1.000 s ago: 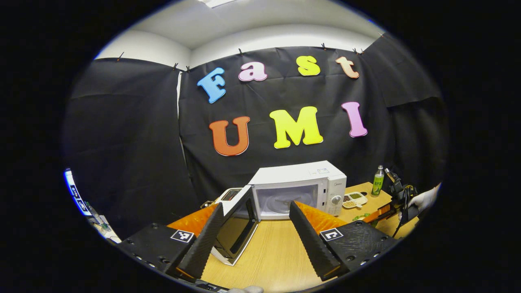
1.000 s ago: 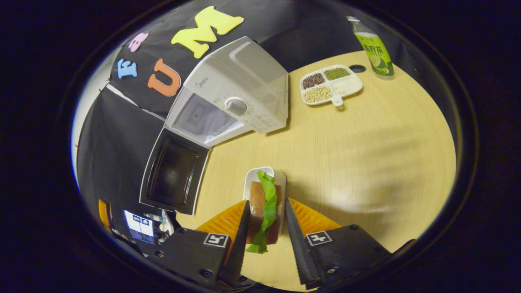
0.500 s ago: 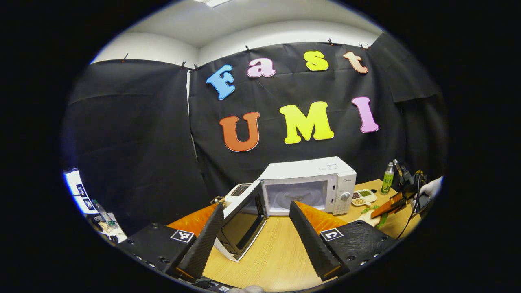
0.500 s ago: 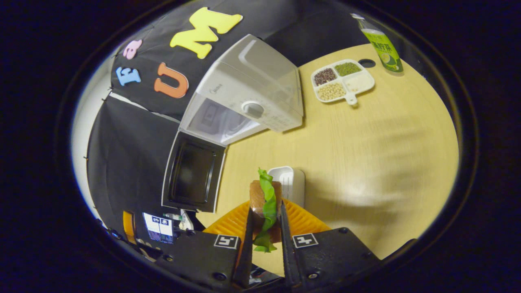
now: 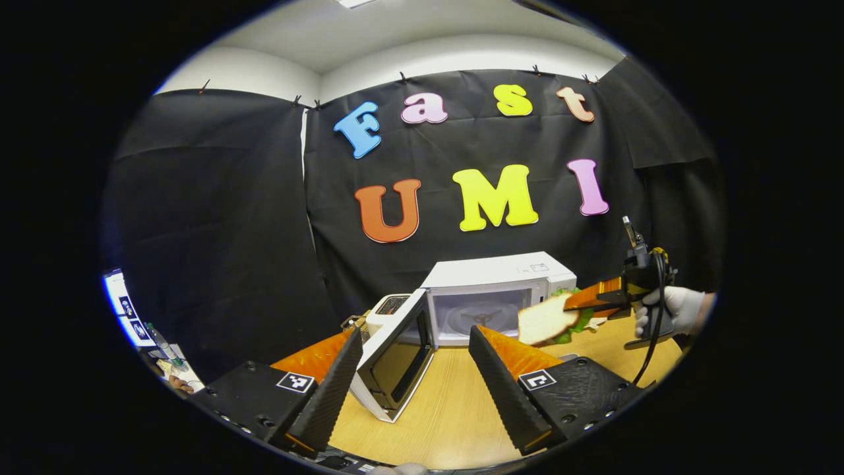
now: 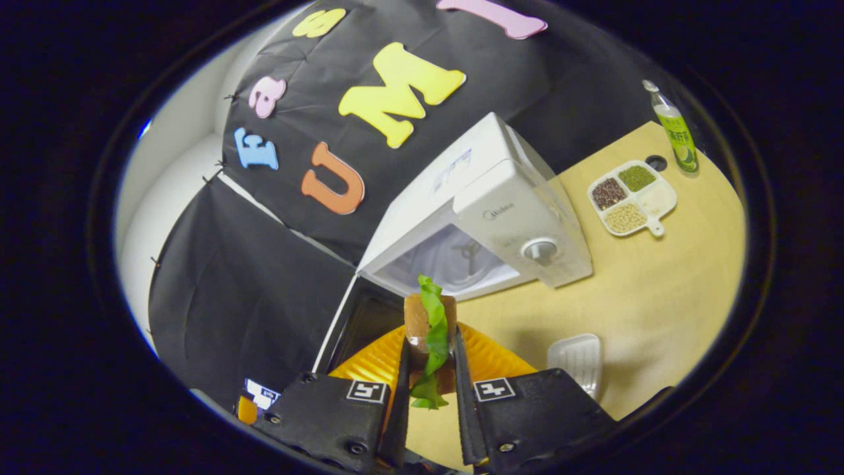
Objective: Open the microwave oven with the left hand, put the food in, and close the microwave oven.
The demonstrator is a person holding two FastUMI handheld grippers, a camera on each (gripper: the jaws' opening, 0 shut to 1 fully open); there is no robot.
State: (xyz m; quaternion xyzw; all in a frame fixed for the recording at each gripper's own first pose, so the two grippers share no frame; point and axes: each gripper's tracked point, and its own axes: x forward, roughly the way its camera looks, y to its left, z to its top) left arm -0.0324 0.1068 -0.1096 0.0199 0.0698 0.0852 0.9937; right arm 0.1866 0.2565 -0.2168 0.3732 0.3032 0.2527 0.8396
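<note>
While your right gripper [image 6: 430,369] pinches the sandwich [image 6: 430,330] between both fingers, the bread and its green leaf stand up out of the jaws and reach past the fingertips. Just beyond the sandwich, ahead of those jaws, the microwave [image 6: 488,224] sits with its cavity open toward you, and its door [image 6: 359,323] hangs swung out to the left of the jaws. A small white tray [image 6: 579,359] lies on the wooden table [image 6: 659,284] just right of the jaws, and well ahead to the right sit a divided dish of beans [image 6: 632,196] and a green bottle [image 6: 676,132].

Your left gripper [image 5: 412,376] has its jaws spread wide with nothing between them. The open door [image 5: 395,356] stands just ahead between its fingers, the microwave [image 5: 491,293] behind it. To the right of these jaws, your gloved hand [image 5: 669,310] carries the sandwich [image 5: 547,320] in the air, near the cavity's front
</note>
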